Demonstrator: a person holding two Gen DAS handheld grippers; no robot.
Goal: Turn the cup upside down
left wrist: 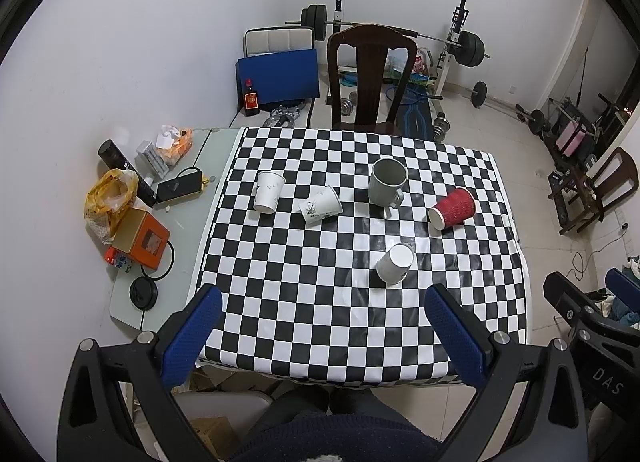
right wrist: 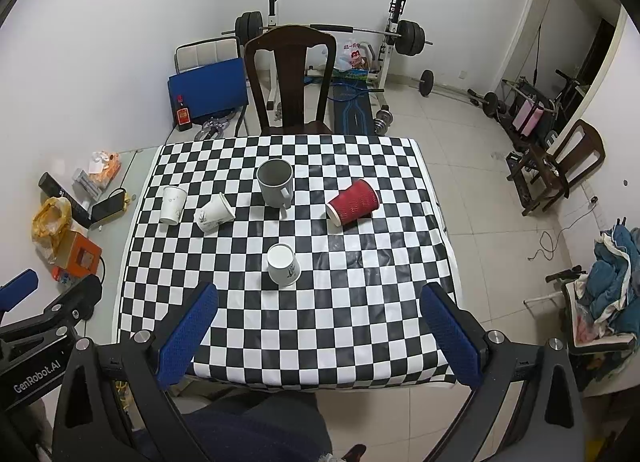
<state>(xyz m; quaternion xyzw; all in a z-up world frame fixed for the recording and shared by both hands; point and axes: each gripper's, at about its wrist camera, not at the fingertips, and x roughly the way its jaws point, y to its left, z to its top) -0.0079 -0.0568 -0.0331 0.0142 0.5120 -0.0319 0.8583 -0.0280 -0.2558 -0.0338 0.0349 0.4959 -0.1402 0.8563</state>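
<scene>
Now both grippers, left gripper [left wrist: 322,326] and right gripper [right wrist: 320,324], jaws spread, empty, above checkered table [right wrist: 360,302]; red cup [right wrist: 353,201] on side.

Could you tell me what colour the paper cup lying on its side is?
Red ribbed paper cup, clearest in right wrist view.

I've got five cups spread on the desk [left wrist: 320,326]. Nearest me, one paper cup [left wrist: 394,263] stands alone. Behind it sits the mug [left wrist: 387,181], a cup on its side [left wrist: 453,207] to its right, another tipped cup [left wrist: 321,205] to its left (leftmost cup [left wrist: 269,191] beside that). A chair [left wrist: 370,73] stands behind the desk.
</scene>
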